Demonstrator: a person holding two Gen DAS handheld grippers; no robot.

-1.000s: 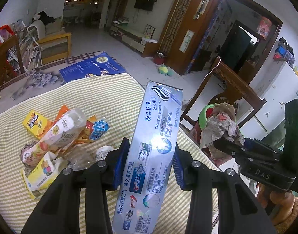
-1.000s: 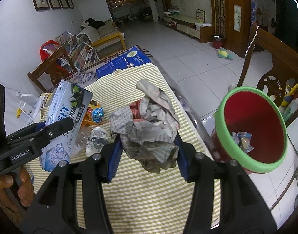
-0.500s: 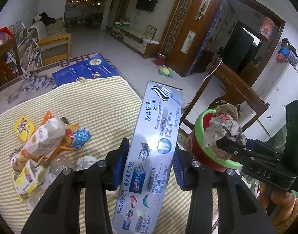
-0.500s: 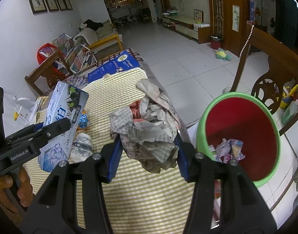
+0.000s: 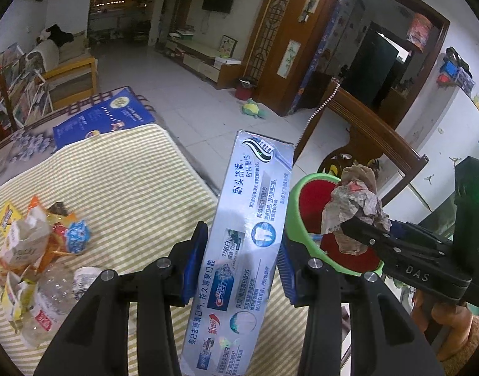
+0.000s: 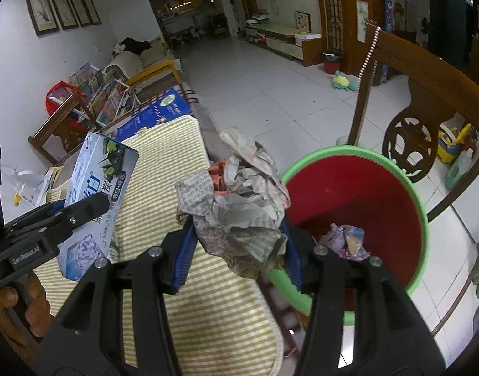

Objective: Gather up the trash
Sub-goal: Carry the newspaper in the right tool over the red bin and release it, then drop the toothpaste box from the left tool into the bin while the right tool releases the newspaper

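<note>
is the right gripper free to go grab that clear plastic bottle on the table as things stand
Probably not. The right gripper is already shut on a crumpled newspaper wad, held beside the red bin. The plastic bottle lies on the left gripper's far side. Dropping the wad first would free it.

Round red bin with green rim (image 6: 358,219), lower right of right-wrist frame: mouth wide open, only a few wrappers at bottom. Dark carved wooden chair (image 6: 427,100) stands close behind it, upper right. Yellow-striped tablecloth (image 6: 208,307), lower centre, bare. Heap of snack wrappers and clear bottle (image 5: 36,266) crowds left-wrist frame's lower left.
</note>
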